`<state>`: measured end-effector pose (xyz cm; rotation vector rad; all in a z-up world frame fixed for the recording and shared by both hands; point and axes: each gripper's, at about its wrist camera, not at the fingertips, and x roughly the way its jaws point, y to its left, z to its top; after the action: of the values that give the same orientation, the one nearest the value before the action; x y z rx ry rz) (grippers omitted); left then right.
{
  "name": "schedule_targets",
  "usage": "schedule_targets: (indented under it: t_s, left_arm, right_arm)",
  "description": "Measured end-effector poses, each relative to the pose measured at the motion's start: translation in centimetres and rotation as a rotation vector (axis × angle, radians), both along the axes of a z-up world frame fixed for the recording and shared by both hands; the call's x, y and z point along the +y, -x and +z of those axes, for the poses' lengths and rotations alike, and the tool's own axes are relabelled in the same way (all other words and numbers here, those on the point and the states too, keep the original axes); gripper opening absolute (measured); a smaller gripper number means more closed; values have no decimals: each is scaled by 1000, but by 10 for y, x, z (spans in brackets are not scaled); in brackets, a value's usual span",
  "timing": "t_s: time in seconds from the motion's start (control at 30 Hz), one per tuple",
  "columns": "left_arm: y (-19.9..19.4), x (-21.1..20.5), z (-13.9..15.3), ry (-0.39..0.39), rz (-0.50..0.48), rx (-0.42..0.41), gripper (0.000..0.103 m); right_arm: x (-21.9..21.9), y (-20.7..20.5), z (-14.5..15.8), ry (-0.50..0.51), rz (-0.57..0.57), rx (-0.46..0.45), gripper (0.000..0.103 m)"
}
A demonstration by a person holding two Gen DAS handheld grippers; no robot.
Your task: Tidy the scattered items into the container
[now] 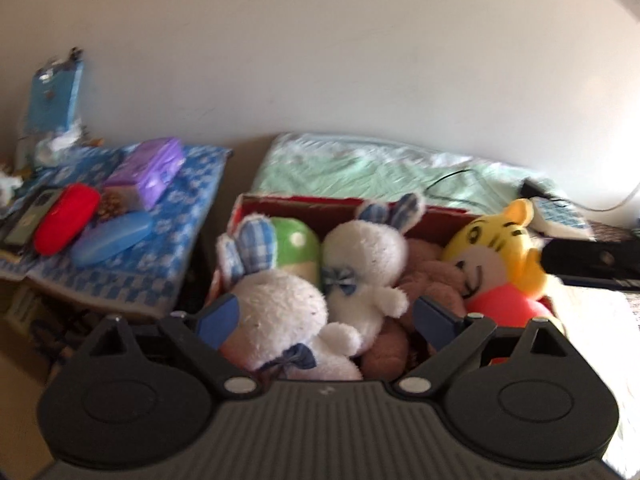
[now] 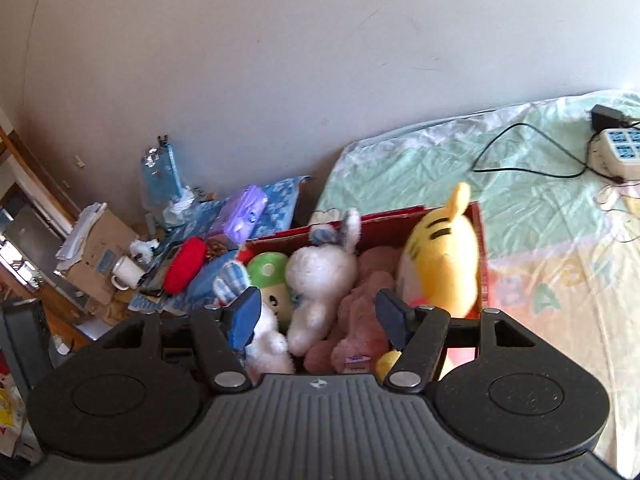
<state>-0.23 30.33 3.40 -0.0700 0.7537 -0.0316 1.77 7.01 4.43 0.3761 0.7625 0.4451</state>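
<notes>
Both tools are hovering just short of the red box (image 1: 352, 202) on the bed (image 2: 540, 280), which is already holding the white rabbits, a green toy, a pink plush and the yellow tiger (image 2: 440, 264). The left tool (image 1: 326, 318) is gaping open and empty, a white rabbit (image 1: 276, 312) lying at its twelve o'clock. The right tool (image 2: 320, 320) is likewise gaping empty; the tiger, nearer this one, is standing upright at its one o'clock.

- A home bedroom: a bed with a wrinkled pale green sheet (image 2: 460, 184) stands against a plain white wall (image 2: 280, 60).
- A red cardboard box (image 1: 352, 205) of plush toys rests on it.
- A cluttered side table with a blue patterned cloth (image 1: 180, 200) stands beside.
</notes>
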Motion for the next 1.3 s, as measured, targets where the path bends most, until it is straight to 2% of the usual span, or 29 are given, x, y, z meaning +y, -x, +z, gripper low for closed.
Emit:
schedule_targets:
  t_s: [0.07, 0.2, 0.37, 0.5, 0.67, 0.93, 1.13, 1.3]
  left_arm:
    - [-2, -5, 3, -18, 36, 19, 98]
    - [-1, -14, 7, -42, 113, 49, 99]
    - [5, -25, 9, -63, 200, 104, 100]
    - [14, -39, 11, -112, 238, 102, 101]
    - [24, -46, 15, -119, 265, 111, 102]
    - [29, -48, 15, -146, 210, 139, 102]
    - [23, -30, 12, -143, 178, 171, 102]
    - [18, -20, 7, -182, 139, 172, 102]
  right_arm:
    - [-4, 3, 1, 3, -2, 13, 67]
    - [-10, 16, 6, 53, -38, 16, 79]
    - [-21, 27, 9, 107, -43, 13, 83]
    - [-21, 31, 8, 153, -25, 26, 88]
    - [-24, 34, 4, 157, -23, 68, 90]
    - [-17, 47, 8, 170, -75, 94, 91]
    - [2, 47, 17, 192, -134, 112, 93]
    - [17, 43, 16, 201, -150, 135, 93]
